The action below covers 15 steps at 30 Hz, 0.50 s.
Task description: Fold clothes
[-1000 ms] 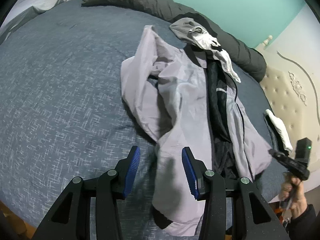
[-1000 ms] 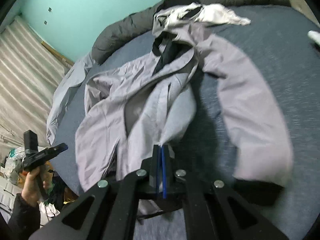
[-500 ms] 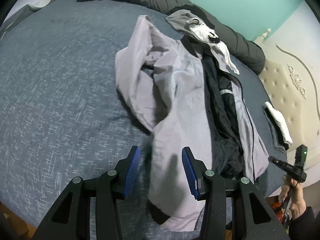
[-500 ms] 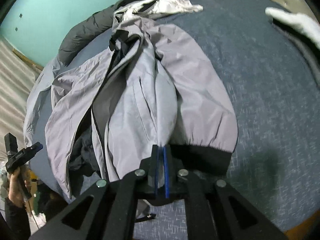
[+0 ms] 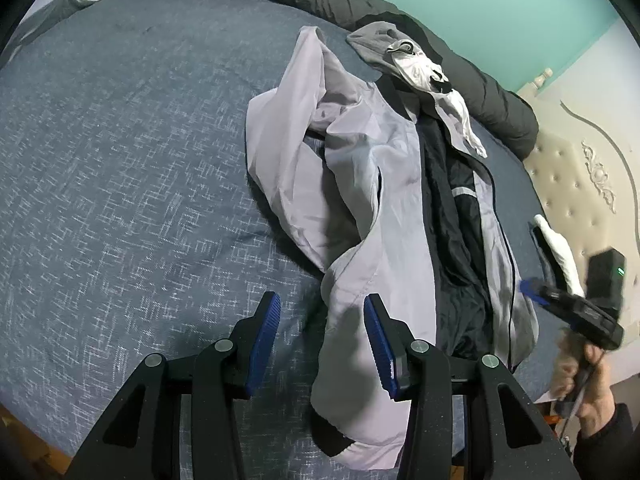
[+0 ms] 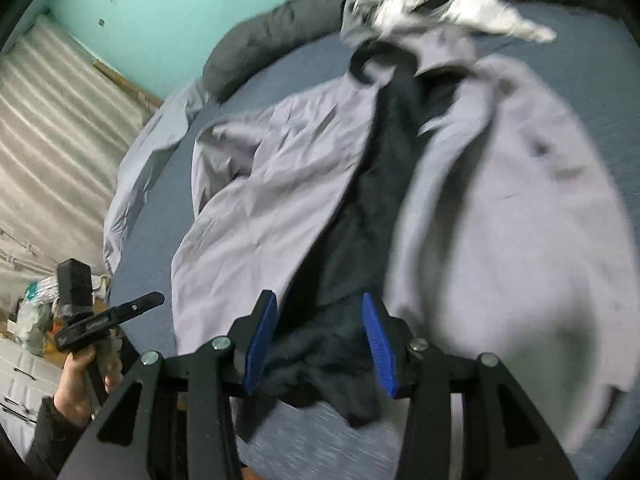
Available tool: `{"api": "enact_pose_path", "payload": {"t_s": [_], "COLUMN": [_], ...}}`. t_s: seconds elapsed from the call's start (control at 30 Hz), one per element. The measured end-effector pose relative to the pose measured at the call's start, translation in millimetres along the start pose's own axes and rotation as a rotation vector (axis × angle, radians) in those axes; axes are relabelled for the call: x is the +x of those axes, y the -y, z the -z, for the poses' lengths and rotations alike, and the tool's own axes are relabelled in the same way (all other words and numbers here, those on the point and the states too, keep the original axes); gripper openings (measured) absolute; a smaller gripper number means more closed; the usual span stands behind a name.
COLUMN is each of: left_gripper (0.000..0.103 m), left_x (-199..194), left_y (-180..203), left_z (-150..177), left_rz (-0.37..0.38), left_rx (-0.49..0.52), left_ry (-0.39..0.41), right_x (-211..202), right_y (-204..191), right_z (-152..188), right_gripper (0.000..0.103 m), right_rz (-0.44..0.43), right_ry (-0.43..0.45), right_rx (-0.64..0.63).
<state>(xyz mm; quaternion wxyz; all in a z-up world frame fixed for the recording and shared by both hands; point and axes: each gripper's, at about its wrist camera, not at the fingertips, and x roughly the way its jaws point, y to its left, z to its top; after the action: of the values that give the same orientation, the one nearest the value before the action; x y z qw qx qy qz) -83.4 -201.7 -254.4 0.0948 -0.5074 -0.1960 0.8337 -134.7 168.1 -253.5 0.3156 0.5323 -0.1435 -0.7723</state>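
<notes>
released now, the lilac jacket (image 5: 372, 200) lies flatter on the blue bedspread (image 5: 120, 200), its right front panel dropped from the right gripper (image 6: 320, 332), whose jaws were clamped a second ago and are opening with nothing gripped, only the dark lining (image 6: 360, 220) beneath them. the jacket sprawls open down the middle of the bed, hood (image 5: 396, 56) at the far end against the dark rolled duvet (image 5: 480, 88), hem near. right-wrist view is blurred, so the right sleeve's lie is hard to judge. left gripper (image 5: 320, 328) hovers half open above the near left sleeve, pads not pressing it. teal wall (image 5: 500, 0) far behind.
</notes>
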Motion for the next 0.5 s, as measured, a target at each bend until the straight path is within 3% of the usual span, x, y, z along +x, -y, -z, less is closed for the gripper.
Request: {"api": "enact_pose_path", "payload": {"t_s": [0.23,0.4,0.43,0.5], "left_gripper": [0.047,0.047,0.047,0.047], "left_x": [-8.6,-9.5,-9.3,-10.3], "left_y": [-9.8,-19.1,-20.4,-23.5], "left_z": [-9.8,-14.0,-14.3,-14.7], "left_rz": [-0.019,-0.027,-0.029,-0.029], "left_rx": [0.004,-0.010,-0.013,-0.020], "left_ry": [0.024,0.026,0.025,0.028], "right_x": [66.0,94.3,98.4,99.0], "right_y": [-19.2,-31.6,-30.8,-29.1], "right_z": [-3.7,-1.0,0.6,2.6], "right_gripper": [0.048,0.048,0.046,0.015], "right_rz": [-0.045,-0.036,-0.043,-0.054], "right_ry": [-0.061,-0.113,-0.118,-0.110], "right_rx": [0.057,0.009,0.013,0.014]}}
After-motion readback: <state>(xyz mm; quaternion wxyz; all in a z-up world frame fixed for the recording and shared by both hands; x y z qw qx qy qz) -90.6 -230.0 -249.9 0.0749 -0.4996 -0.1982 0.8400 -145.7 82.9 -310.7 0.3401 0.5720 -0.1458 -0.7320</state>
